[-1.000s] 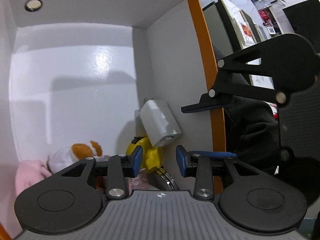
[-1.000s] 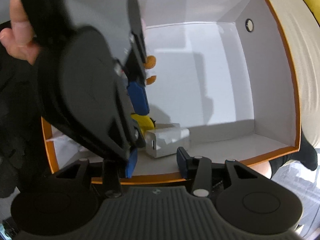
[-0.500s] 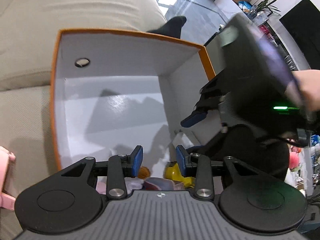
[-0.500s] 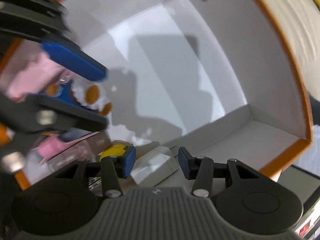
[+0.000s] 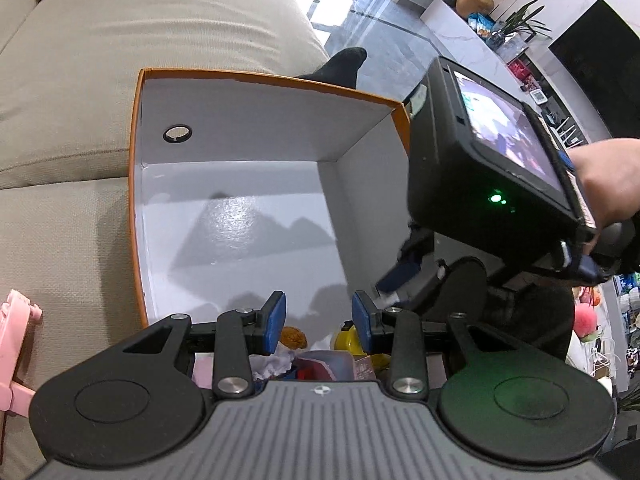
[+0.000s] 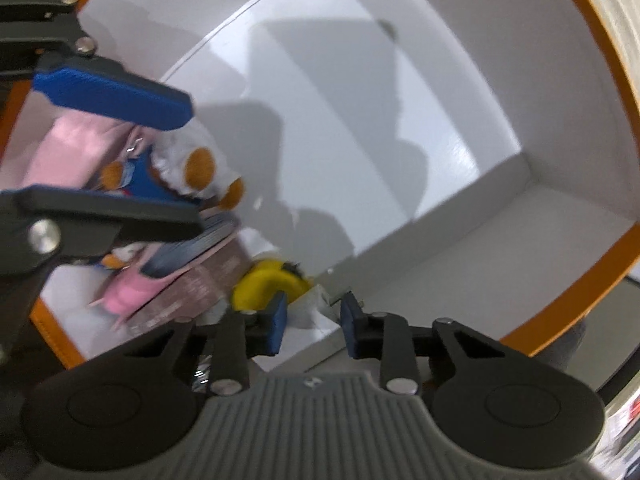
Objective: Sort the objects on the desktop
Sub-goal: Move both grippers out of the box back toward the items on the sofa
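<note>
Here, your orange-rimmed box [image 5: 256, 216] sits on the sofa [image 5: 120, 60]. Your left gripper [image 5: 319, 322] hovers empty, jaws parted. Your right gripper [image 6: 313, 322] is closing around the white charger [image 6: 310, 326] in the box's corner.

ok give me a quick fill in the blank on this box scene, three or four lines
1. The box has white inner walls and an ____ rim.
2. The box rests on a beige ____.
3. The white block between the pads of the right hand-held gripper, whose jaws are closing, lies beside a ____ toy.
4. Nothing sits between the pads of the ____ hand-held gripper.

Missing words: orange; sofa; yellow; left
</note>
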Motion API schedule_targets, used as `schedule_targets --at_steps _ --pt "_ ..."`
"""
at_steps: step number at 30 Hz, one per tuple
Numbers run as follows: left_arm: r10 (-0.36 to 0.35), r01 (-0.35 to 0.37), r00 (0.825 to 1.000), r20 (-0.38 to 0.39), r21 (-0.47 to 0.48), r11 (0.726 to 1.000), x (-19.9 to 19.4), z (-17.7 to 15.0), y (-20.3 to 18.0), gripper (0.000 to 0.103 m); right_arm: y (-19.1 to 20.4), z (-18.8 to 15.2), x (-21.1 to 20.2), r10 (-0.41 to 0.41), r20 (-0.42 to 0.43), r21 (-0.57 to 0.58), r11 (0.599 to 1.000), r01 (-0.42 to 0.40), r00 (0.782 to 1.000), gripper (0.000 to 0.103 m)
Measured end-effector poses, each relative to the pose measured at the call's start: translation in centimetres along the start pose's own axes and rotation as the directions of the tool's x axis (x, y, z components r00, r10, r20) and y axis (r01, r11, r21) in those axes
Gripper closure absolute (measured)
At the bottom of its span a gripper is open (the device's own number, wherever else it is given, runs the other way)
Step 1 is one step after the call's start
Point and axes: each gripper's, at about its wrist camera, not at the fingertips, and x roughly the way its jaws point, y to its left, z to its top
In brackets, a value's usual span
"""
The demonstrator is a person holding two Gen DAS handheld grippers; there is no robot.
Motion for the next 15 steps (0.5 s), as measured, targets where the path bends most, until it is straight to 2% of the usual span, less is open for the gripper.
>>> schedule_targets --at_steps 4,8,15 --pt "-0.006 0.006 1.000 0.002 0.000 1.000 -0.2 -0.2 0.0 0.062 0.8 -0.5 -0.4 -0.020 0.012 -0.006 1.000 0.020 1.000 0.072" --pt "-0.004 0.004 1.000 0.005 0.004 1.000 -0.4 -0.7 -0.1 0.062 1.3 -0.9 -0.3 0.015 -0.006 -0.003 1.000 -0.015 1.000 0.072" --pt "-0.005 0.005 1.000 0.010 0.001 1.000 -0.7 -1.3 -0.2 0.062 1.9 -0.9 -0.3 -0.002 0.010 0.003 1.000 0.002 1.000 0.072"
